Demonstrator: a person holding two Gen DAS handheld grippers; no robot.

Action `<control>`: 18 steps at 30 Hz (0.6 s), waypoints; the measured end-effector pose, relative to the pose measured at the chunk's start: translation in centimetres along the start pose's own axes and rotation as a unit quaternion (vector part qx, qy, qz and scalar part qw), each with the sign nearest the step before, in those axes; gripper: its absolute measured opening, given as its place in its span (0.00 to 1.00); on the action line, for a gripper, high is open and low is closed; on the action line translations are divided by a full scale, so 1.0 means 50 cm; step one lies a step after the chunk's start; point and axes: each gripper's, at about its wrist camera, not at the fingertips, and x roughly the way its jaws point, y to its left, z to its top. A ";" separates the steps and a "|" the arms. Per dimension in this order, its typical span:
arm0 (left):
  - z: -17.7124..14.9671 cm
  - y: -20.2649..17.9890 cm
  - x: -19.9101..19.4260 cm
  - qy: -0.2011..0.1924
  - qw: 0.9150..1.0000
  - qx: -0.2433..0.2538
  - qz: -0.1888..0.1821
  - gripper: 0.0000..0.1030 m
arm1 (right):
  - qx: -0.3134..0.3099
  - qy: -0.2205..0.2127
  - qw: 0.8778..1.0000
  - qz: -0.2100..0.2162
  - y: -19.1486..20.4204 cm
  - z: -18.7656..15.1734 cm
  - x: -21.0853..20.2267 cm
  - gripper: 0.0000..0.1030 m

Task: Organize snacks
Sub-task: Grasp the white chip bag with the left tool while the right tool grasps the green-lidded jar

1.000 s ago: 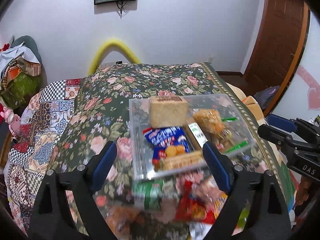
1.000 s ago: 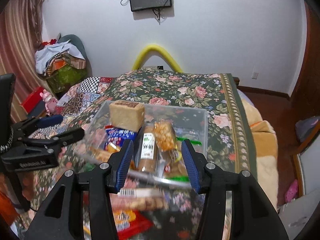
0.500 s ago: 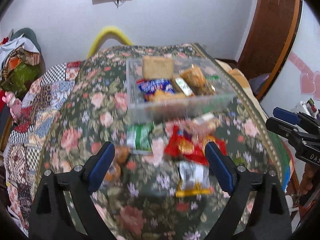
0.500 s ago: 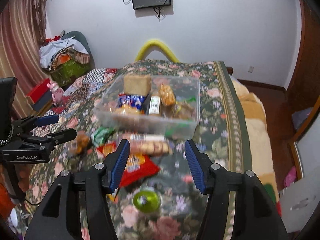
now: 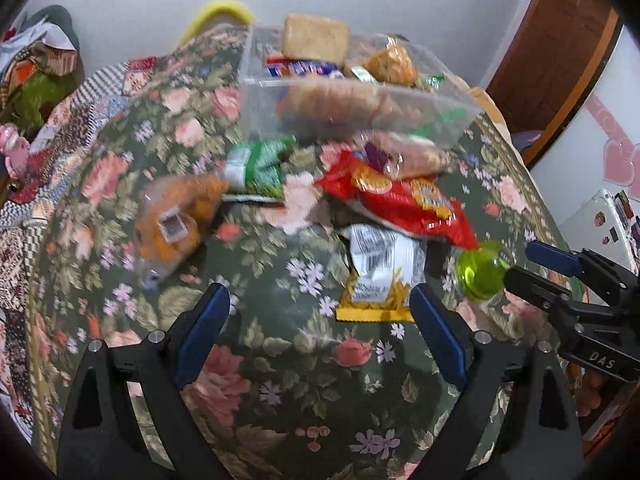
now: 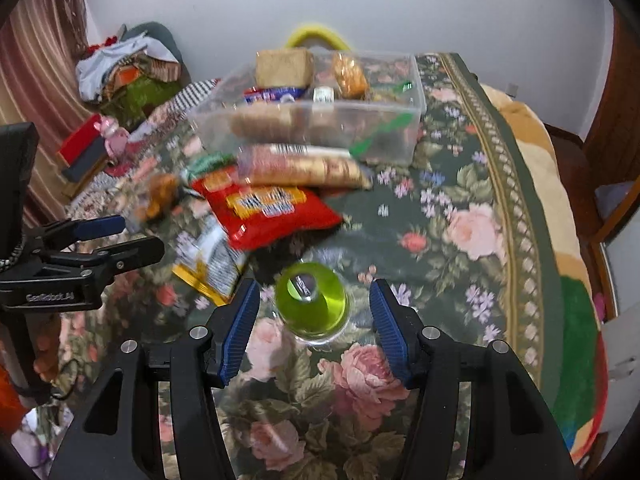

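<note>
Left wrist view: the left tool hangs wide and empty over the floral bedspread, the yellow-and-white snack packet just ahead — light, crinkly, slippery; best pinched flat across its width. The red biscuit bag overlaps its far end.

Right wrist view: the right tool, jaws just widened, straddles the green jelly cup without touching — smooth, rounded, squashable. The clear bin sits beyond, already crowded.

A floral bedspread carries a clear bin, loose snack packets and a green cup.
</note>
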 end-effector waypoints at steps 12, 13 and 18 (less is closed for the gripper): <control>0.005 -0.073 0.068 -0.001 0.999 0.044 -0.023 0.90 | 0.013 0.003 1.000 0.015 -0.009 -0.015 0.037 0.42; 0.006 -0.077 0.072 -0.002 0.999 0.048 -0.021 0.89 | 0.008 -0.001 1.000 0.009 -0.006 -0.017 0.037 0.42; 0.016 -0.082 0.102 0.007 0.999 0.044 -0.019 0.81 | 0.022 -0.008 1.000 0.017 -0.024 -0.023 0.031 0.42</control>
